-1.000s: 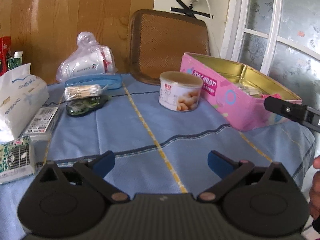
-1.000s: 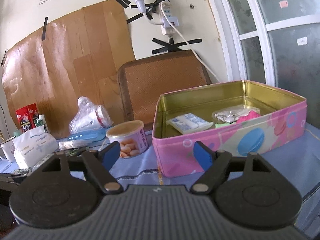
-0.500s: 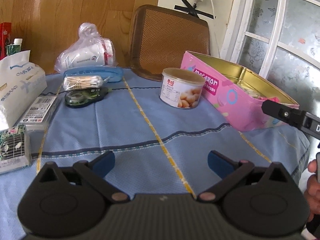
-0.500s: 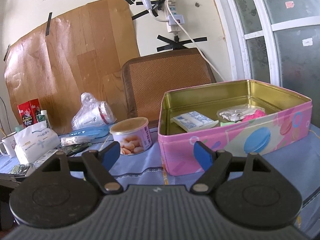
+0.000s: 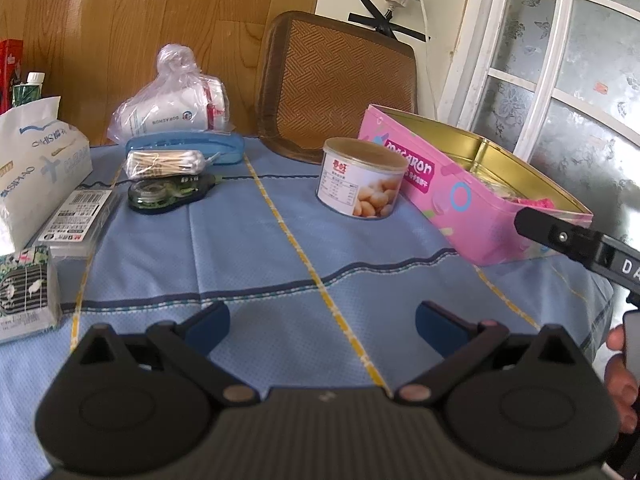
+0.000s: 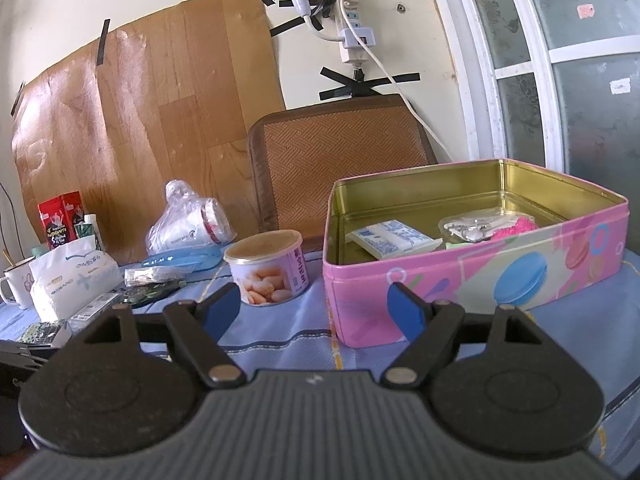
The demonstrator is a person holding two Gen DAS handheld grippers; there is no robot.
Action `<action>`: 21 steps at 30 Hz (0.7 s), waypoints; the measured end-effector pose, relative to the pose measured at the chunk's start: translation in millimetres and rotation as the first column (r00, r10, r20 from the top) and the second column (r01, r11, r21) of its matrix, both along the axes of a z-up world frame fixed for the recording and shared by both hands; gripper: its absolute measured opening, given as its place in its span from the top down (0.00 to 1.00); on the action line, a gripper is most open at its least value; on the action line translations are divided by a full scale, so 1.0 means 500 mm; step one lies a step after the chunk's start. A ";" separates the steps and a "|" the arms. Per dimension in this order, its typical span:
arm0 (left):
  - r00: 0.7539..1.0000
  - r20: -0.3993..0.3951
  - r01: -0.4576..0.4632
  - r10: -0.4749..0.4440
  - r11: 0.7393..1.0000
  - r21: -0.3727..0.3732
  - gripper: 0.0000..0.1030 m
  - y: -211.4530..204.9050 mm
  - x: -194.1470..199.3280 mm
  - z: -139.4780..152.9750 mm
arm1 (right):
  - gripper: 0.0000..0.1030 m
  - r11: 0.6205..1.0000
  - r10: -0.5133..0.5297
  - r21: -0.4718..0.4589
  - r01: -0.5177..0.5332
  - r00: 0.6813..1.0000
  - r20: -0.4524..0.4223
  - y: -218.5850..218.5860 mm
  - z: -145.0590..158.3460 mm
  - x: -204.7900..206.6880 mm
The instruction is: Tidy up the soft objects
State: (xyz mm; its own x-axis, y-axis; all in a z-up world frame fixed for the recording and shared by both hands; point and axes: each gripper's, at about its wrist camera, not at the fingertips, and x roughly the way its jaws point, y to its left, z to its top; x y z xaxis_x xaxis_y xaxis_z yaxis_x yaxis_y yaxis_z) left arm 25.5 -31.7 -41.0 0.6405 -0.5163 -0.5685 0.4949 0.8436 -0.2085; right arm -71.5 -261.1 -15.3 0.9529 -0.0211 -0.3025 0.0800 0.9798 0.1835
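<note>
A pink macaron tin (image 5: 448, 184) stands open on the blue tablecloth; in the right wrist view (image 6: 480, 276) it holds a blue-white tissue pack (image 6: 394, 238), a clear bag (image 6: 470, 228) and a pink soft thing (image 6: 516, 226). A white tissue pack (image 5: 36, 168), a floral tissue pack (image 5: 26, 292) and a plastic bag of white items (image 5: 176, 108) lie at the left. My left gripper (image 5: 322, 322) is open and empty over the cloth. My right gripper (image 6: 316, 306) is open and empty in front of the tin; it also shows in the left wrist view (image 5: 576, 244).
A round snack can (image 5: 360, 178) stands beside the tin. Cotton swabs (image 5: 164, 162), a correction tape (image 5: 172, 192), a blue case (image 5: 188, 146) and a flat barcode box (image 5: 76, 220) lie at the left. A woven chair back (image 5: 336, 88) stands behind. A mug (image 6: 18, 286) sits far left.
Both grippers have drawn back and shifted slightly, so the table objects sit a little further right in the left view. Both stay open and empty.
</note>
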 end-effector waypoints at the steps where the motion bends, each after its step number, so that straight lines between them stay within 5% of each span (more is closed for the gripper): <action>1: 1.000 0.000 0.000 0.000 1.000 -0.001 0.00 0.000 0.000 0.000 | 0.20 1.000 0.000 0.000 0.000 1.000 -0.001 0.000 0.000 0.000; 21: 1.000 -0.003 0.005 -0.005 1.000 -0.025 0.00 0.006 0.000 -0.001 | 0.20 1.000 0.005 -0.003 -0.005 1.000 -0.008 0.003 -0.005 0.000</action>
